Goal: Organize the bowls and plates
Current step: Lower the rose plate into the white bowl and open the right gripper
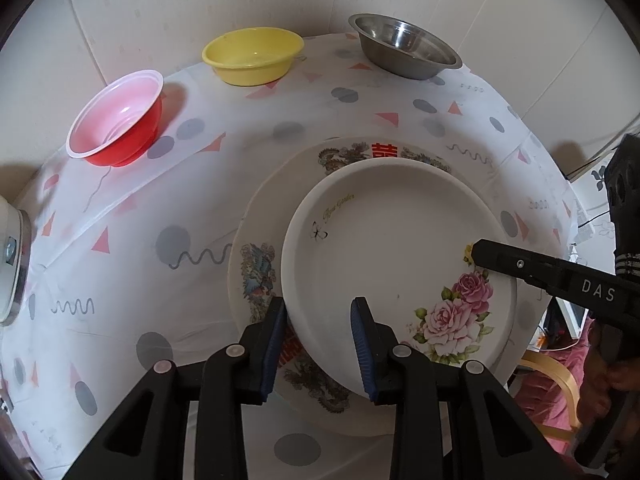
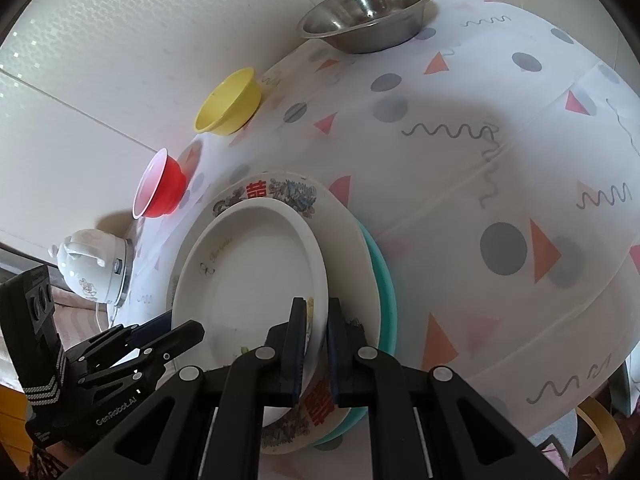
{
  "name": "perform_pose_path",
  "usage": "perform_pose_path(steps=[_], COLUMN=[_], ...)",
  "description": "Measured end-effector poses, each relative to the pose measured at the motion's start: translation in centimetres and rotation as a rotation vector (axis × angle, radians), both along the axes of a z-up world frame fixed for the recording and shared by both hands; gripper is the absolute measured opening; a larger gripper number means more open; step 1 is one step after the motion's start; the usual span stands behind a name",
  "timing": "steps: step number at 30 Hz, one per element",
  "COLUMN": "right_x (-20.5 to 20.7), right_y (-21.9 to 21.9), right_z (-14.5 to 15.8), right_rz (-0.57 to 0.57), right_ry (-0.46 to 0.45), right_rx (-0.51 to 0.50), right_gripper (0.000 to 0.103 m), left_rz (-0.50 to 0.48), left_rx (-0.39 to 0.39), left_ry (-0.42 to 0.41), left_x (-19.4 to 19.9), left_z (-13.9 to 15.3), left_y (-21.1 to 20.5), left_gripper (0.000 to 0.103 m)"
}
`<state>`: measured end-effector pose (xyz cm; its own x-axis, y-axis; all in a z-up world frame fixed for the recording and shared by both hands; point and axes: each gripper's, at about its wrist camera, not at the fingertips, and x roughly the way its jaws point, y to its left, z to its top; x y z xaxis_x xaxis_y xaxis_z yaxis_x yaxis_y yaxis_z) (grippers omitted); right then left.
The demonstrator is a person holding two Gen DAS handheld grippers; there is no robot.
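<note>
A white rose-patterned plate [image 1: 400, 248] lies on a larger dragon-patterned plate [image 1: 256, 264], which sits on a teal plate [image 2: 380, 276]. My left gripper [image 1: 318, 344] is open, its fingers standing either side of the rose plate's near-left rim. My right gripper [image 2: 316, 340] is shut on the rose plate [image 2: 248, 272] at its right rim; its finger also shows in the left wrist view [image 1: 520, 268]. At the back stand a red bowl [image 1: 120, 120], a yellow bowl [image 1: 252, 54] and a steel bowl [image 1: 404, 46].
The round table carries a white cloth [image 1: 120, 240] with grey dots and pink triangles. A white kettle [image 2: 94, 268] stands at the table's left edge. A white wall is behind the bowls. A wooden chair [image 1: 556, 380] is at the right.
</note>
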<state>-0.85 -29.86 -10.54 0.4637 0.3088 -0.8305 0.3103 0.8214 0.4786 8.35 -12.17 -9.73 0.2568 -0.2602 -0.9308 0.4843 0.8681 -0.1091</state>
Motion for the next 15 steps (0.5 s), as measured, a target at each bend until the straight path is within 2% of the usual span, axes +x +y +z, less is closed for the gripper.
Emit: perform_pose_path(steps=[6, 15], right_x=[0.32, 0.42], right_y=[0.34, 0.77], right_z=[-0.15, -0.07], right_rz=[-0.001, 0.007], right_ry=[0.017, 0.031], right_rx=[-0.01, -0.036], right_gripper=[0.01, 0.01], left_rz=[-0.015, -0.019], left_rx=[0.016, 0.011], left_ry=[-0.021, -0.019], left_x=[-0.19, -0.17], left_z=[0.38, 0.29], left_y=[-0.18, -0.11], left_gripper=[0.038, 0.038])
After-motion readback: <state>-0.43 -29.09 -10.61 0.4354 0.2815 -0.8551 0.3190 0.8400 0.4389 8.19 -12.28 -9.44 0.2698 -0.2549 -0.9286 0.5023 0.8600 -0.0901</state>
